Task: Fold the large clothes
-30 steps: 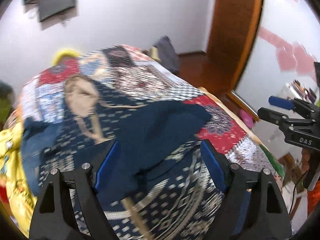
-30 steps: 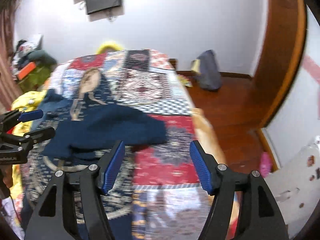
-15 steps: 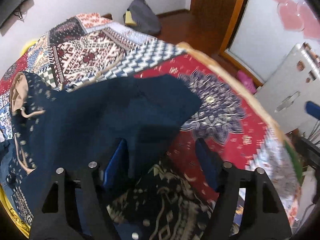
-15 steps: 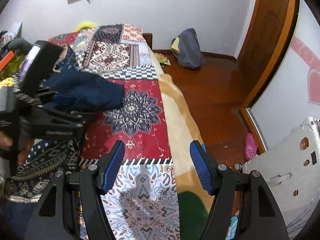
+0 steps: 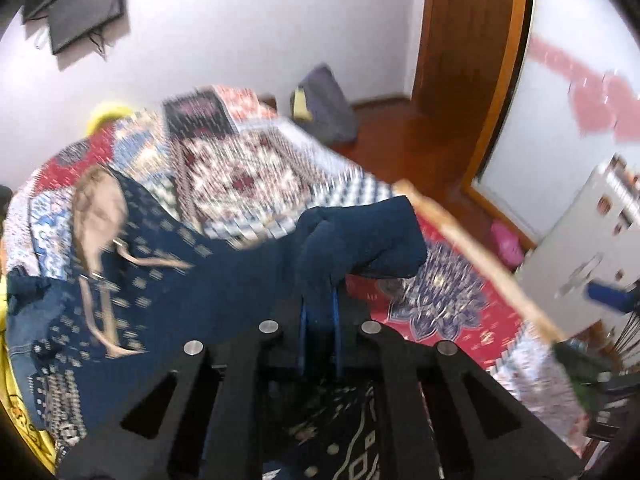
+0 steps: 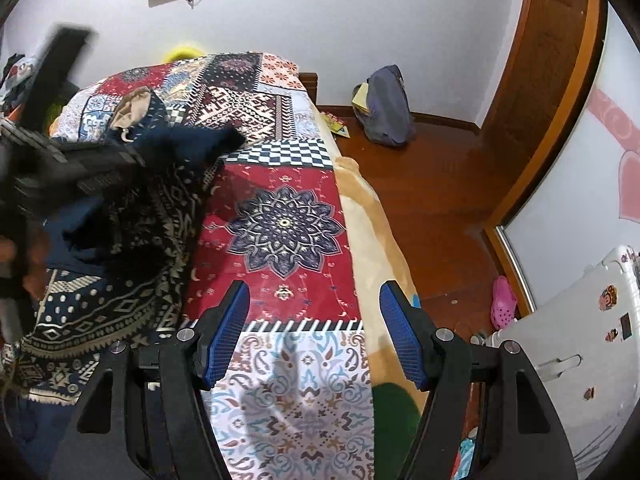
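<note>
**L gripper pinches navy sleeve; R hangs apart**

L gripper (image 5: pixel 319 280): jaws just closed, now clamped on fold of navy garment (image 5: pixel 224 280), sleeve end bunched above pads. Garment lies on patchwork bedspread (image 6: pixel 280 160), tan hood lining toward far end. R gripper (image 6: pixel 314 316): jaws wide, nothing btwn, over bedspread near bed's edge. Left-wrist view blurred.

The hoodie (image 5: pixel 172 280) is lying on the bed (image 6: pixel 288 248), toward its left side; a bag (image 6: pixel 386 106) is sitting on the floor (image 6: pixel 440 184) beyond the bed's right edge, against the wall.
</note>
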